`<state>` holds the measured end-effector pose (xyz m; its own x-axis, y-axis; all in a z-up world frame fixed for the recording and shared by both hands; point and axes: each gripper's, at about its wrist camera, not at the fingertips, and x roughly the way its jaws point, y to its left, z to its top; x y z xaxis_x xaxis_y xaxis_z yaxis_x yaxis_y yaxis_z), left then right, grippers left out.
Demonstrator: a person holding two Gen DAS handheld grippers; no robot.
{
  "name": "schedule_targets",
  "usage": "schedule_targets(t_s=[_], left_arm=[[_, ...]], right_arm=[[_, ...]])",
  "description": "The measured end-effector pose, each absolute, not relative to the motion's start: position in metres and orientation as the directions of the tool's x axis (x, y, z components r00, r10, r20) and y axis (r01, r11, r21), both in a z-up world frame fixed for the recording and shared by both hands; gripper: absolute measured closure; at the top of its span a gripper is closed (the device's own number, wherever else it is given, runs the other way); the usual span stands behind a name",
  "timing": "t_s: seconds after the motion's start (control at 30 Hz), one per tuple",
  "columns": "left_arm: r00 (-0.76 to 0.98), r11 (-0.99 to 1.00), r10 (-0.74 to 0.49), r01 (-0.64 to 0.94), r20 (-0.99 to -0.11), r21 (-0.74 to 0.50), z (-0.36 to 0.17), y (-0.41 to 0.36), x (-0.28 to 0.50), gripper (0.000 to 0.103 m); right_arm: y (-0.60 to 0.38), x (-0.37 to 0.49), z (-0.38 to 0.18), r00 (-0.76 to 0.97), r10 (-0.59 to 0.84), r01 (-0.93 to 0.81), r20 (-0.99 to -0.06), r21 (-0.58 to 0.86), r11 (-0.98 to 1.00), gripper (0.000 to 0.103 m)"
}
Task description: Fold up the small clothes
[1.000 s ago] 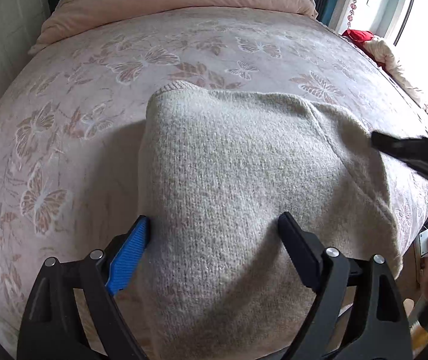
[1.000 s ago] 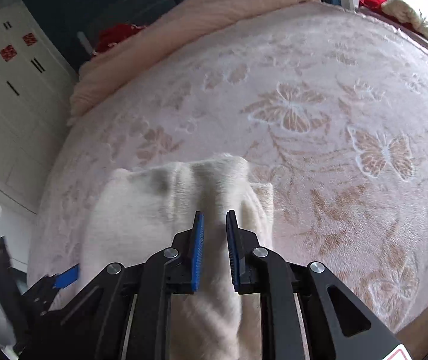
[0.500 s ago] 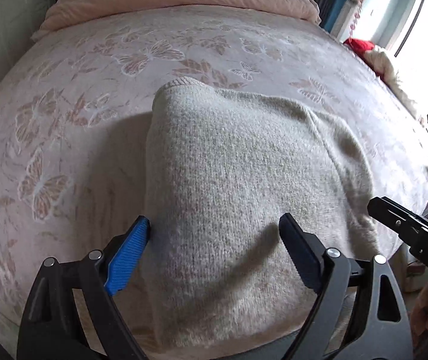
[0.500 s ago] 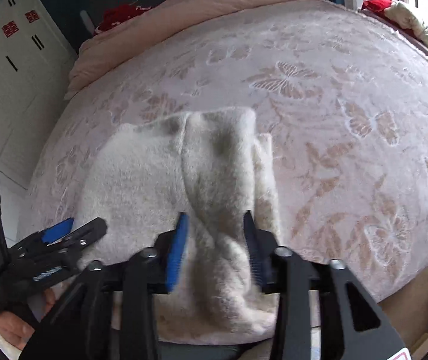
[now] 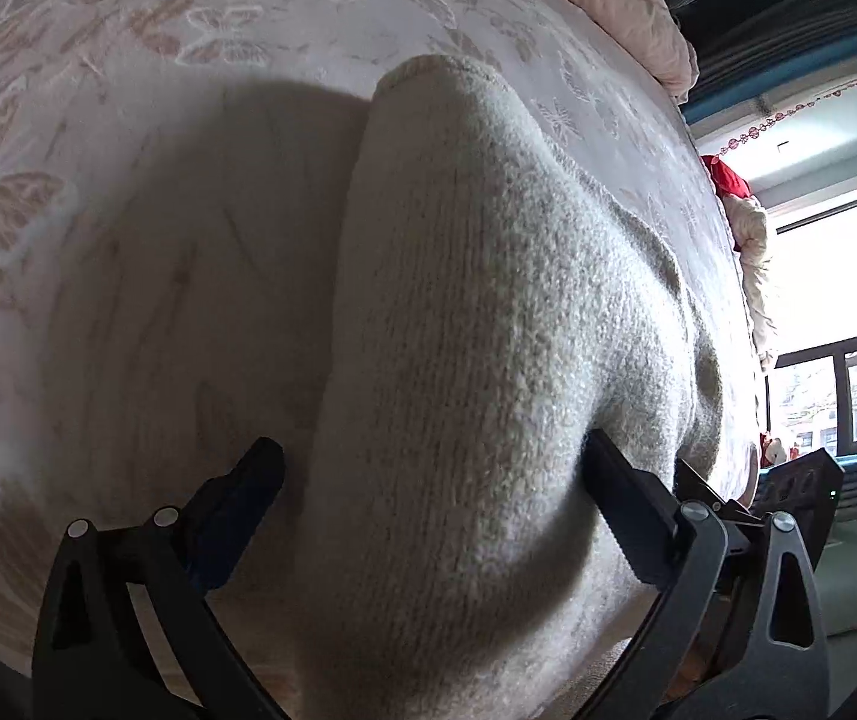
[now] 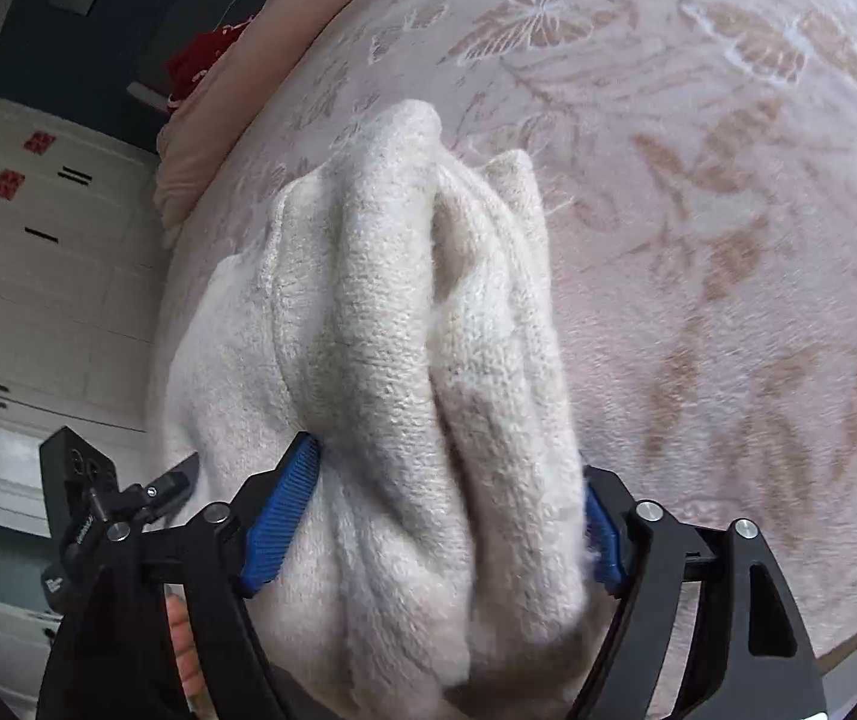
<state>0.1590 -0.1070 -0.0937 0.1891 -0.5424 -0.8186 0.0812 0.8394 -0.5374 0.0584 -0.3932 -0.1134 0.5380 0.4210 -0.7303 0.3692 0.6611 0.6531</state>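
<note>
sweater [image 5: 488, 312]: folded bundle on bed [image 5: 128, 120], right edge bunched
left gripper [image 5: 428, 516]: opening wide, straddling knit, no grip
right gripper [image 6: 446, 516]: opening, letting go of bunched knit
left to do: smooth, tidy

Daylight glares through my left view's window [image 5: 836, 276], blown white; a soft shadow falls on the bed [image 5: 188, 276]. Fisheye bends edges; right view slightly blurred.

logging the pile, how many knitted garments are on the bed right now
1: a cream knitted sweater bunched near the bedspread's front edge, between both grippers. Anything under it or outside the views would be hidden.
</note>
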Motion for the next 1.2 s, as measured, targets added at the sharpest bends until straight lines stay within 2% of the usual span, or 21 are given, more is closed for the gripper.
schedule_targets(t_s=[0.07, 0.1, 0.13, 0.17, 0.2, 0.23, 0.27, 0.33, 0.5, 0.7, 0.93, 1.2], left_arm=[[0.180, 0.836, -0.548, 0.083, -0.817, -0.542, -0.093, -0.111, 0.160, 0.006], [0.173, 0.842, -0.540, 0.095, -0.824, -0.532, -0.091, -0.115, 0.160, 0.010], [0.175, 0.845, -0.535, 0.124, -0.827, -0.520, -0.085, -0.120, 0.159, 0.026], [0.185, 0.859, -0.510, 0.148, -0.840, -0.489, -0.078, -0.125, 0.158, 0.034], [0.199, 0.874, -0.482, 0.176, -0.853, -0.453, -0.070, -0.131, 0.156, 0.040], [0.212, 0.882, -0.462, 0.209, -0.861, -0.422, -0.059, -0.137, 0.152, 0.049], [0.225, 0.886, -0.450, 0.234, -0.864, -0.400, -0.050, -0.140, 0.149, 0.054], [0.250, 0.885, -0.439, 0.284, -0.863, -0.368, -0.028, -0.148, 0.139, 0.057], [0.291, 0.863, -0.451, 0.381, -0.844, -0.330, 0.020, -0.161, 0.112, 0.058], [0.332, 0.804, -0.531, 0.489, -0.780, -0.339, 0.090, -0.168, 0.069, 0.057], [0.451, 0.727, -0.645, 0.612, -0.617, -0.312, 0.194, -0.154, 0.023, 0.056], [0.583, 0.699, -0.704, 0.669, -0.406, -0.253, 0.287, -0.085, -0.003, 0.055]], right_arm=[[-0.388, 0.062, -0.113, 0.550, 0.412, 0.363, -0.726, 0.652, 0.665, 0.024], [-0.385, 0.065, -0.111, 0.548, 0.405, 0.360, -0.732, 0.643, 0.676, 0.039], [-0.381, 0.066, -0.107, 0.546, 0.401, 0.355, -0.736, 0.636, 0.685, 0.047], [-0.379, 0.066, -0.102, 0.551, 0.395, 0.348, -0.735, 0.633, 0.692, 0.065], [-0.377, 0.066, -0.095, 0.556, 0.388, 0.341, -0.735, 0.628, 0.699, 0.068], [-0.376, 0.065, -0.087, 0.564, 0.376, 0.339, -0.735, 0.621, 0.707, 0.069], [-0.374, 0.063, -0.077, 0.576, 0.361, 0.331, -0.733, 0.614, 0.717, 0.070], [-0.367, 0.054, -0.056, 0.601, 0.333, 0.321, -0.727, 0.600, 0.733, 0.071], [-0.364, 0.017, -0.004, 0.650, 0.238, 0.331, -0.721, 0.551, 0.766, 0.071], [-0.370, -0.035, 0.071, 0.743, 0.146, 0.322, -0.653, 0.540, 0.777, 0.070], [-0.351, -0.088, 0.181, 0.876, 0.055, 0.221, -0.479, 0.499, 0.838, 0.069], [-0.283, -0.115, 0.286, 0.965, 0.071, 0.035, -0.252, 0.393, 0.919, 0.069]])
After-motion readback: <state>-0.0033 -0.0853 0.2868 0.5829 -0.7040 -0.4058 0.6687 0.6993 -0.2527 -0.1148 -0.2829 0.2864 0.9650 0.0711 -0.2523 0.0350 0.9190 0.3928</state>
